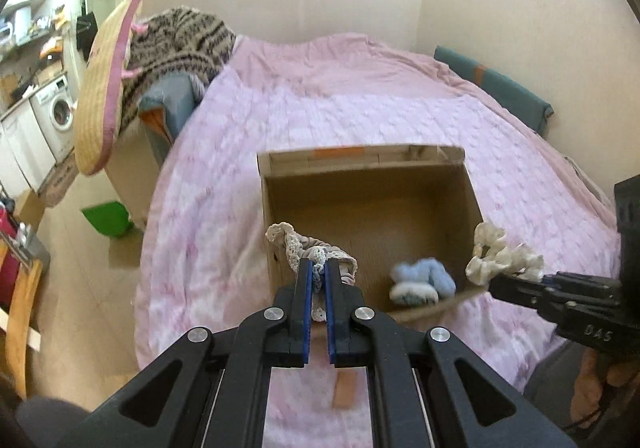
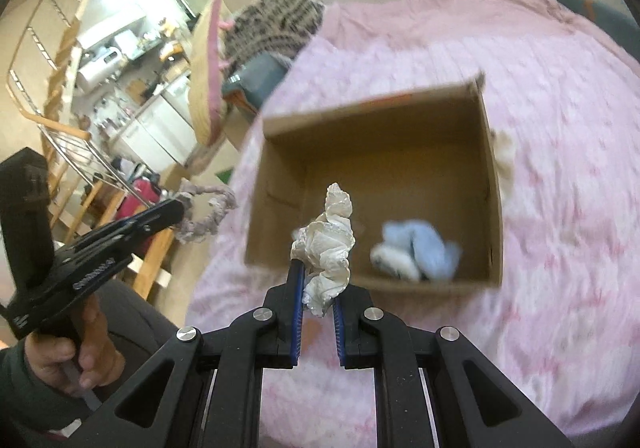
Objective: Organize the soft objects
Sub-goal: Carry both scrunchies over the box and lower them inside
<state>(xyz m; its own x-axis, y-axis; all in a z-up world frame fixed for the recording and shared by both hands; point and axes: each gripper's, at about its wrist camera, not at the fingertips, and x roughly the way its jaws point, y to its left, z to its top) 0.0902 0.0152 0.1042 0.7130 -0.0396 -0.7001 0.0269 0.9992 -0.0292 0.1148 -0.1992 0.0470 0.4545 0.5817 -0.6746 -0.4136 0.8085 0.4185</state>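
Observation:
An open cardboard box stands on the pink bed; it also shows in the right wrist view. A fluffy blue and white soft item lies in its near right corner, seen too in the right wrist view. My left gripper is shut on a grey lace-edged scrunchie, held over the box's near left corner; the right wrist view shows it at the left. My right gripper is shut on a cream satin scrunchie, held over the box's near edge; it also shows in the left wrist view.
The pink bedspread covers the bed around the box. A straw hat and a striped fuzzy blanket sit at the bed's far left. A teal cushion lies along the right wall. A green bin stands on the floor.

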